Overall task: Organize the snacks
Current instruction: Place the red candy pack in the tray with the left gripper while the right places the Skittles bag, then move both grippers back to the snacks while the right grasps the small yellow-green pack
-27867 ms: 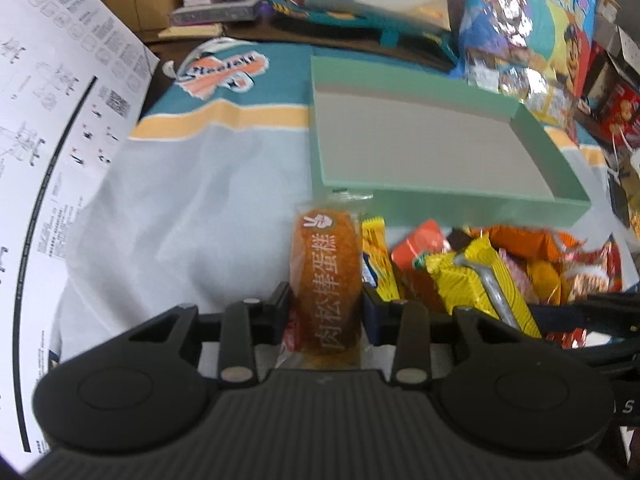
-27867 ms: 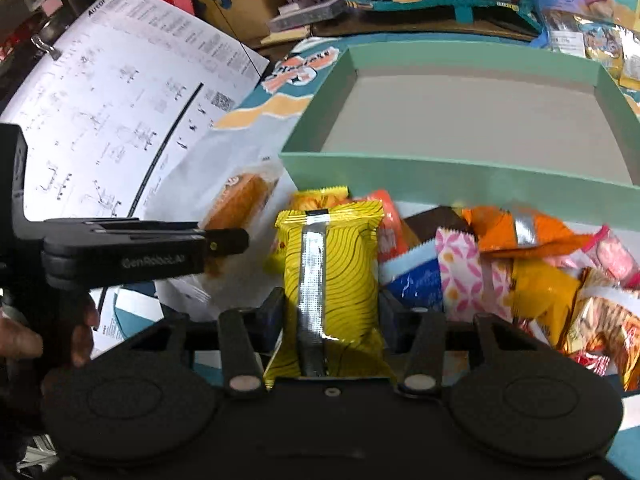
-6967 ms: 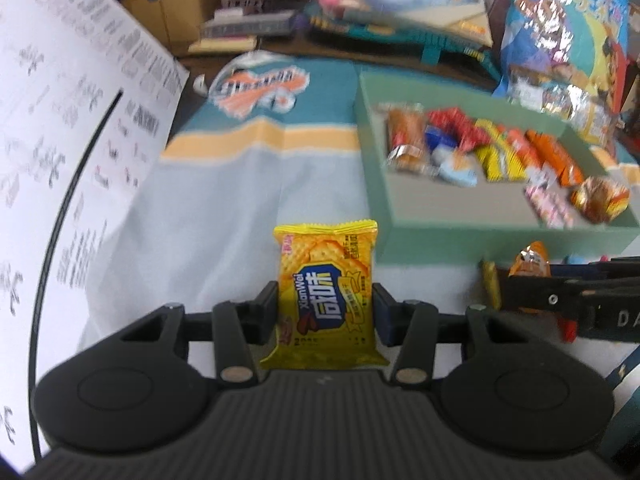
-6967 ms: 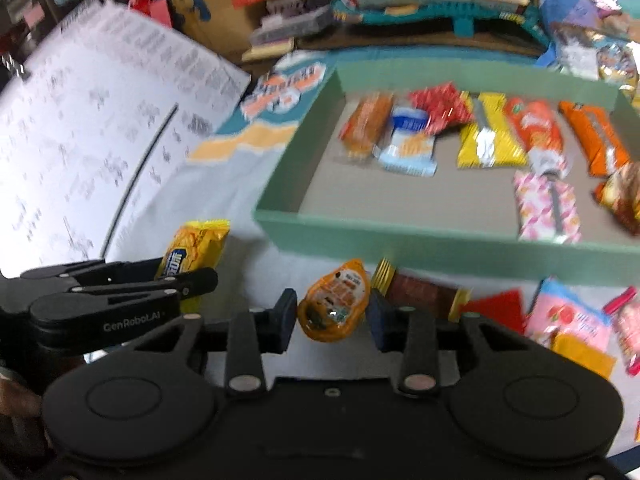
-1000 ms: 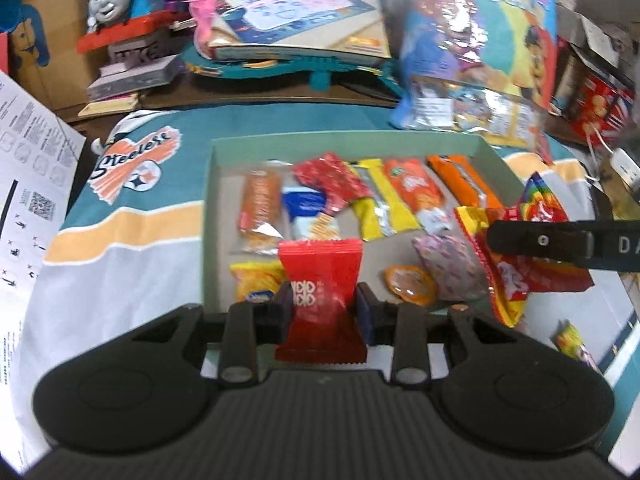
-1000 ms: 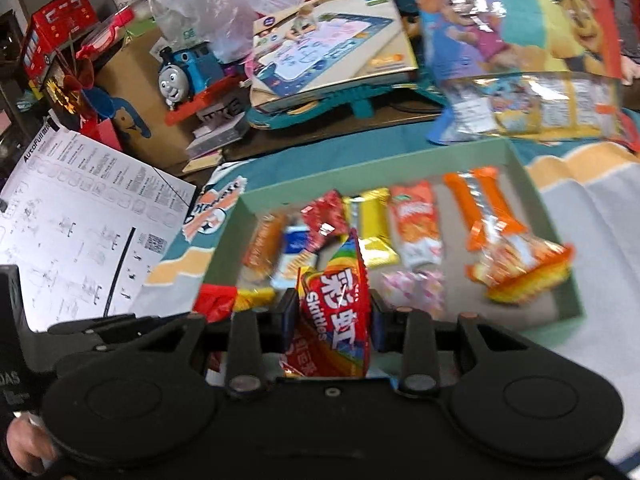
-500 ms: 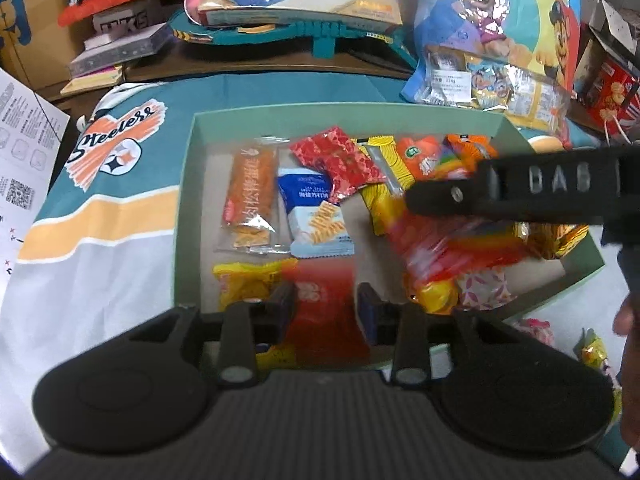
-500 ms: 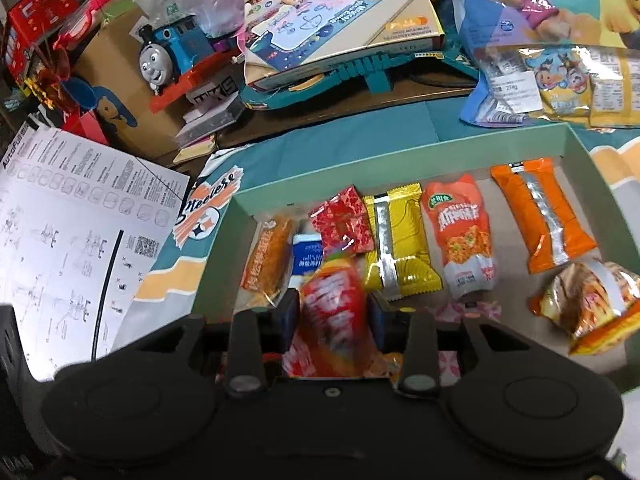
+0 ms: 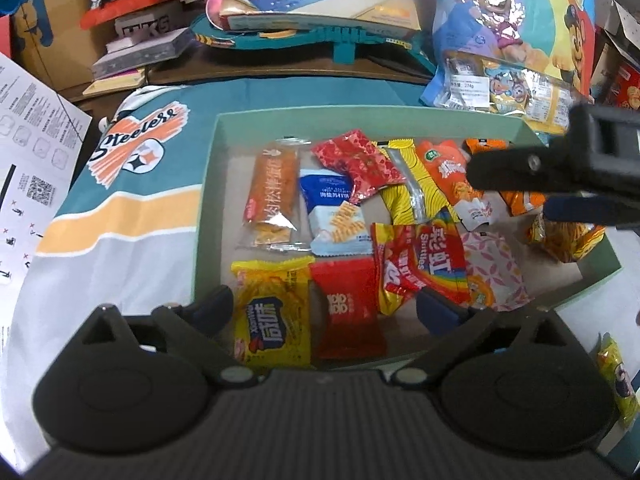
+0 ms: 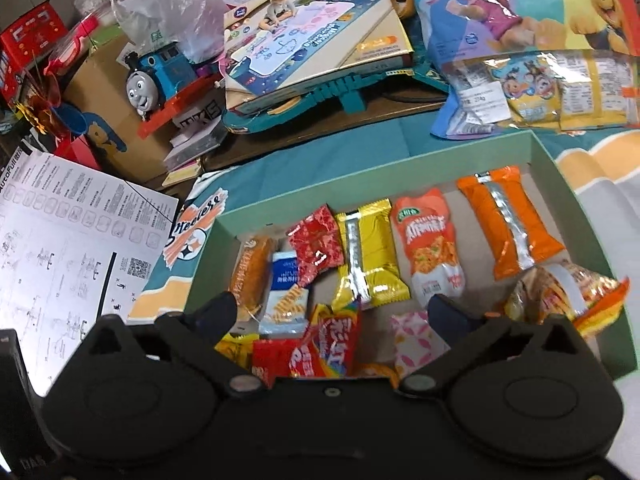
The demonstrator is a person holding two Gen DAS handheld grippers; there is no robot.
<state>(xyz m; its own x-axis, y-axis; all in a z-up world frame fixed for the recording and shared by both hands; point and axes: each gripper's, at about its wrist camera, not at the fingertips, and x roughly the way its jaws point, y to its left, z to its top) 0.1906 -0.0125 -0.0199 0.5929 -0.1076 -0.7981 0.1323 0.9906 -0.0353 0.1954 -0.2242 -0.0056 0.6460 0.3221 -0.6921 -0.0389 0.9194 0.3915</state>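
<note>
Since both tools spread, red packet [image 9: 347, 312], Skittles bag [image 9: 424, 264] released into box [image 9: 208, 200]

"Skittles" on rainbow packet [image 9: 424, 264]; "Steelers" on cloth [image 9: 140, 140]

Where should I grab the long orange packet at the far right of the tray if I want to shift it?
Take the orange packet across its narrow middle, coming straight down from above. It lies flat on the tray floor with bare floor along both long sides, so fingers fit there; its crimped ends are thin and would likely slip.
</note>
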